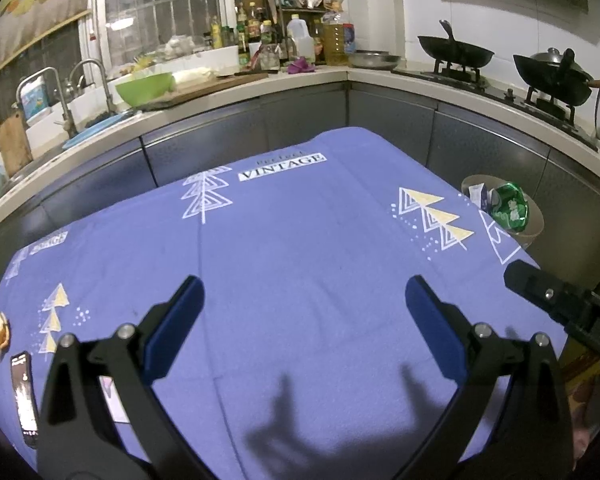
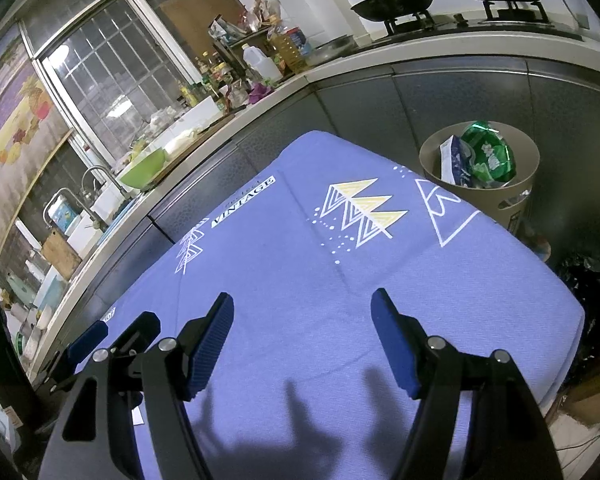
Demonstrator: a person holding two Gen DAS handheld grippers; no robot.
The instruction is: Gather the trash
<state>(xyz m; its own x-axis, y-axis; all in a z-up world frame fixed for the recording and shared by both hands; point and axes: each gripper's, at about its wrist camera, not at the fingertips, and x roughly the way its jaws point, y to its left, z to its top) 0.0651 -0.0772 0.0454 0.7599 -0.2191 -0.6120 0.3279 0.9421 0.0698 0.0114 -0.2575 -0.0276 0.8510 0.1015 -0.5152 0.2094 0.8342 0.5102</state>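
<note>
We saw a barred window (image 1: pixel 160 4), grey cabinets (image 1: pixel 300 120) and white wall tiles (image 1: pixel 420 4) behind the purple-clothed desk (image 1: pixel 300 240).

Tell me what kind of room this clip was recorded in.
A home kitchen, most likely. Woks sit on a gas stove, a sink faucet stands under the window, and oil and sauce bottles crowd the counter. A blue cloth covers the work table.

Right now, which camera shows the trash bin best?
The right wrist view: the trash bin shows its whole rim, wall and the green bag inside. In the left wrist view, the tablecloth hides most of it.
</note>
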